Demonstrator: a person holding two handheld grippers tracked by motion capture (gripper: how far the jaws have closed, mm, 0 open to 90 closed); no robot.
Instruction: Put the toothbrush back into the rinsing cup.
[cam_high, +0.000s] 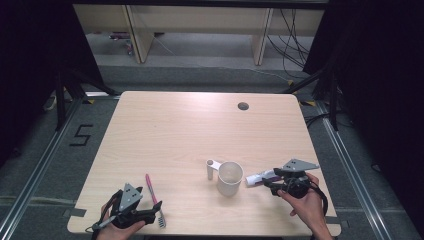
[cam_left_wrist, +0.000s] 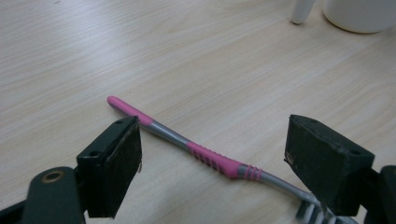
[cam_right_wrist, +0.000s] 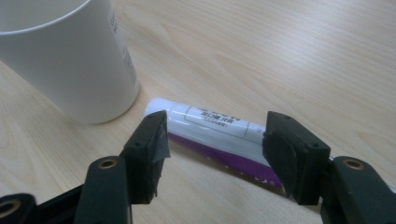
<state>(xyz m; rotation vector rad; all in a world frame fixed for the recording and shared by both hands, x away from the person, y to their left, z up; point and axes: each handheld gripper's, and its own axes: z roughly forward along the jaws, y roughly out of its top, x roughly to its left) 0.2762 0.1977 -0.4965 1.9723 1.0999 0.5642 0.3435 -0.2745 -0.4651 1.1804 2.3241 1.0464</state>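
A pink and grey toothbrush (cam_high: 152, 195) lies near the table's front left, bristles toward the front edge. My left gripper (cam_high: 152, 212) is open right beside it. In the left gripper view the toothbrush (cam_left_wrist: 210, 158) runs slantwise across the gap of the left gripper (cam_left_wrist: 212, 130), and neither pad touches it. A white and purple toothpaste tube (cam_high: 260, 177) lies to the right of a white cup (cam_high: 230, 177). My right gripper (cam_high: 272, 184) is over the tube's right end. In the right gripper view its jaws (cam_right_wrist: 217, 123) stand apart over the tube (cam_right_wrist: 210, 128), which extends past both.
A small white upright piece (cam_high: 212, 169) stands against the cup's left side. The cup (cam_right_wrist: 65, 60) is close to my right gripper's left jaw. A cable hole (cam_high: 243, 106) sits near the table's far edge. The front edge of the table (cam_high: 200, 231) is just below both hands.
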